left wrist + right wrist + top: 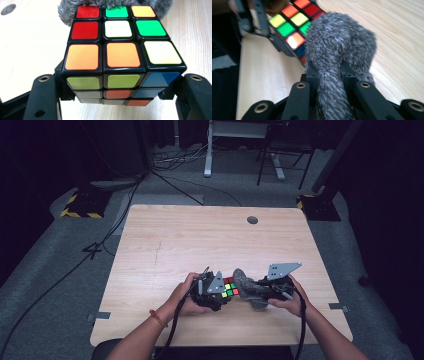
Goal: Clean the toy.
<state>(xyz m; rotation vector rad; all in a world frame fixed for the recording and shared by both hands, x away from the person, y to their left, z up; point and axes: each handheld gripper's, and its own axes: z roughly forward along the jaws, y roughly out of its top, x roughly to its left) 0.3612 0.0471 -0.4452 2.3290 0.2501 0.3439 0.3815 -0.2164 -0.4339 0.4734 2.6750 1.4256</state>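
Left gripper (220, 292) clamped on puzzle cube (230, 289), jaws pressed against two opposite sides, as left gripper view made plain: cube (120, 52) wedged between both black jaws, scrambled face of red, green, orange, white and yellow tiles turned up toward camera. Held near front edge of wooden table (210, 240), probably raised a little off the surface, though contact underneath could not be told. Gripped that way, presumably, to keep top face exposed and steady for wiping.

Right gripper (260, 292) pinched narrow on grey fuzzy cloth (247, 287), a long tail of it squeezed between jaws in right gripper view and a bunched wad (339, 45) bulging beyond fingertips. Wad pushed against far side of cube (294, 27), covering part of its tiles; same grey fluff (72, 10) seen peeking over cube's far edge from left gripper view. Bunched rather than spread flat, likely so a soft pad led the contact and kept hard jaws off the tiles.

Both grippers brought close together, facing one another across cube, hands (187, 297) low over table near the person's side. Seemingly mid-wipe, with most tiles uncovered.
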